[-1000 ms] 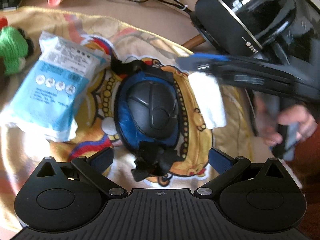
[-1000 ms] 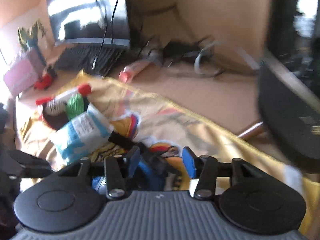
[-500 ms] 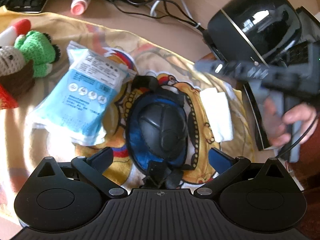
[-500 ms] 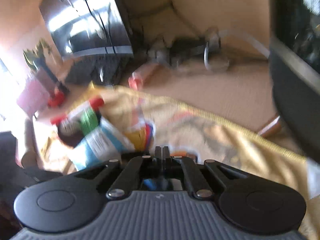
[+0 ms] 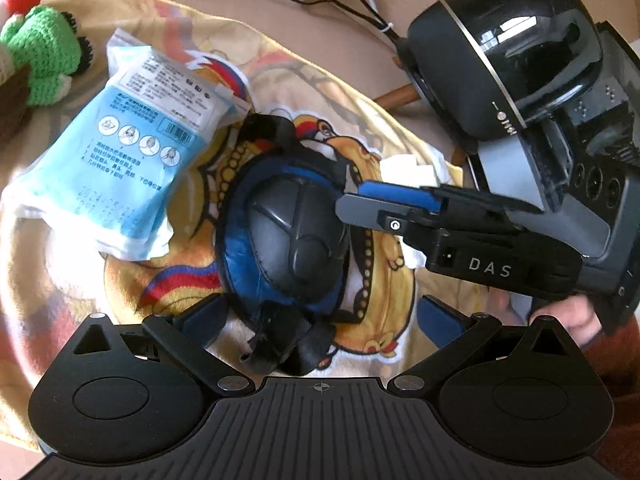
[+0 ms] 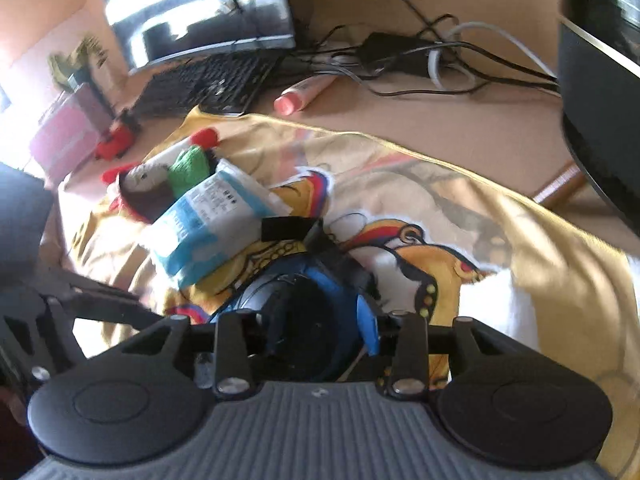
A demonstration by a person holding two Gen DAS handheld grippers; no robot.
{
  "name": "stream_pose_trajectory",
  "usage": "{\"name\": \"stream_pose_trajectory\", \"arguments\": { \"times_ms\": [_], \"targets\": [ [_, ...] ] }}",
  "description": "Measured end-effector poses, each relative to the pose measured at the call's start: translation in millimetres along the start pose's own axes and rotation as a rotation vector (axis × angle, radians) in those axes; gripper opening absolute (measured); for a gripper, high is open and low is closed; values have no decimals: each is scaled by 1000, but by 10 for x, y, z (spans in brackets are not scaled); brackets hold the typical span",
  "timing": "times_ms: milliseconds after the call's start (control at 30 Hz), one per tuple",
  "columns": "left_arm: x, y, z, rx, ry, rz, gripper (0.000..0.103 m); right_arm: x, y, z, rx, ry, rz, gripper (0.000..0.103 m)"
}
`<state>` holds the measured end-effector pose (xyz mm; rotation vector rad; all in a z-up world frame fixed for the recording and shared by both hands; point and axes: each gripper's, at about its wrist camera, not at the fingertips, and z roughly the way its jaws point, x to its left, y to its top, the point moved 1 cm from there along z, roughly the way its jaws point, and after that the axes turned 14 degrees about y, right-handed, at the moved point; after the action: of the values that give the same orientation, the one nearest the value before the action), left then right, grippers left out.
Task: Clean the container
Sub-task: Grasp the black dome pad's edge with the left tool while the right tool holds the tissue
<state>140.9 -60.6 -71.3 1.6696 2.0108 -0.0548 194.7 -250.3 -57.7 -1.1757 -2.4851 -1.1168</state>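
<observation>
Lying just ahead of the left gripper (image 5: 320,316), between its wide-apart fingers, the blue and black padded container (image 5: 286,240) rests on a yellow printed cloth (image 5: 384,320); nothing is held there. The right gripper (image 5: 352,204) comes in from the right side over the container's edge. Its jaws have just been opening and stand partly apart above the dark shell, with no pad seen pressing on it. Behind it lies a folded white wipe (image 5: 404,170). Further left is a light blue packet (image 5: 120,164), then a green knitted toy (image 5: 42,54), and far right a black helmet (image 5: 508,48).
</observation>
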Motion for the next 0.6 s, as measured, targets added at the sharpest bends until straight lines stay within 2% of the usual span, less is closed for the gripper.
{"name": "stream_pose_trajectory", "arguments": {
  "times_ms": [133, 200, 267, 400, 433, 467, 533, 600],
  "targets": [
    [15, -1, -8, -5, -4, -23, 103, -106, -70, -89, -28, -31, 86, 41],
    [57, -3, -13, -8, -20, -58, 103, -147, -105, -126, -41, -60, 93, 41],
    [104, -2, -9, -9, -45, -98, 103, -151, -106, -117, -35, -106, 40, 41],
    [237, 14, 41, 6, -136, -223, 103, -231, -135, -98, -73, 54, 130, 41],
    [279, 13, 52, 11, -158, -261, 103, -247, -155, -84, -82, 102, 160, 45],
    [324, 11, 59, 15, -172, -300, 103, -268, -185, -57, -87, 124, 190, 45],
    [396, 14, 77, 29, -210, -374, 103, -362, -258, 2, -92, 169, 276, 52],
    [410, 28, 86, 38, -227, -409, 103, -356, -312, -1, -123, 179, 281, 53]
  ]
}}
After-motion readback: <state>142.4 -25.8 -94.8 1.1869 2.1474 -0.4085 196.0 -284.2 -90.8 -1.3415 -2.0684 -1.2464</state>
